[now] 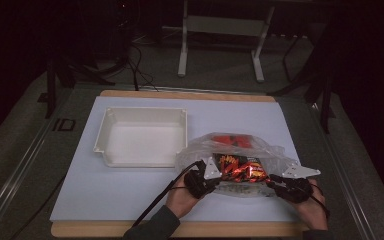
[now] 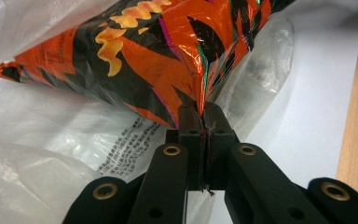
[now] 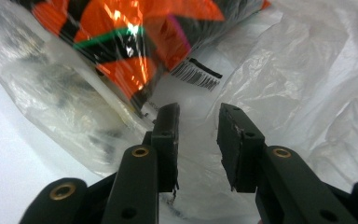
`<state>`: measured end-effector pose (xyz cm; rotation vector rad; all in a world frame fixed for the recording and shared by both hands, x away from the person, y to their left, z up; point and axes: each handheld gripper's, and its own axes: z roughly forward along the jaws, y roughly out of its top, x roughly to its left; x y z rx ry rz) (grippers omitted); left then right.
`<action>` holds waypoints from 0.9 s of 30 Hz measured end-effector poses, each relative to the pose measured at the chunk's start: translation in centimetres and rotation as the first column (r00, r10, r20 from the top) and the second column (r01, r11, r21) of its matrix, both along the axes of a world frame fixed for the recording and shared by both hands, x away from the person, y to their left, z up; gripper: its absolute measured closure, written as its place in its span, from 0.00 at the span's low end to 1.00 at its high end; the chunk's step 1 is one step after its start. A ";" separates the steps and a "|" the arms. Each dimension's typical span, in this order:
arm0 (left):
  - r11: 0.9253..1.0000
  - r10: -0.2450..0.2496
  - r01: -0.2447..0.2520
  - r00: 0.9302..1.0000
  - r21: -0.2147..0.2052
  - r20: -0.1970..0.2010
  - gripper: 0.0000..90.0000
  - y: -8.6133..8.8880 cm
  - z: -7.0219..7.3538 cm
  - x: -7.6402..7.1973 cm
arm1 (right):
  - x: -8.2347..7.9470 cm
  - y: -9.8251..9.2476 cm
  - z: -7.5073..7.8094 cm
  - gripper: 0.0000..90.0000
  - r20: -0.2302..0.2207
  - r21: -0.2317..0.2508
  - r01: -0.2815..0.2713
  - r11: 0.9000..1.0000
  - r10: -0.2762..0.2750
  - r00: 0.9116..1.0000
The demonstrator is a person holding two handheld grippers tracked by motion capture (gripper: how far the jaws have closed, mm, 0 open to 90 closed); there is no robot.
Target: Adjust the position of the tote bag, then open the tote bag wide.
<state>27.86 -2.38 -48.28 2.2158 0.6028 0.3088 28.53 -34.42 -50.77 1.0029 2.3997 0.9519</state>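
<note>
The orange snack packet (image 1: 241, 168) lay inside a clear plastic bag (image 1: 275, 152) at the near right of the worktop (image 1: 130, 195), its long axis running left to right. The left tool (image 1: 206, 181) was clamped on the packet's left end. The right tool (image 1: 280, 186) stood apart, with bag film between its jaws.

High view looks down from afar — both gripper views sit close, sharing the orange snack packet (image 1: 241, 169).
</note>
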 end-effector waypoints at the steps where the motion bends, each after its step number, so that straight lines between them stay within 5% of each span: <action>1: 1.000 0.002 -0.002 1.000 -0.005 0.001 0.98 0.0 0.1 0.0 | 0.0 0.0 0.0 0.76 -0.001 0.000 0.000 1.000 0.000 1.000; 13: 1.000 0.011 -0.011 1.000 -0.016 0.015 0.98 0.3 0.9 0.3 | -0.2 0.0 0.4 0.76 0.018 0.024 -0.003 1.000 0.002 1.000; 20: 1.000 0.008 -0.008 1.000 -0.028 0.020 0.98 0.6 1.3 0.5 | -0.9 0.5 1.7 0.69 0.070 0.096 -0.053 0.994 0.047 0.996; 27: 0.999 0.009 -0.008 1.000 -0.045 0.018 0.97 0.7 1.4 0.6 | -1.0 1.4 2.8 0.65 0.116 0.106 -0.091 0.990 0.078 0.990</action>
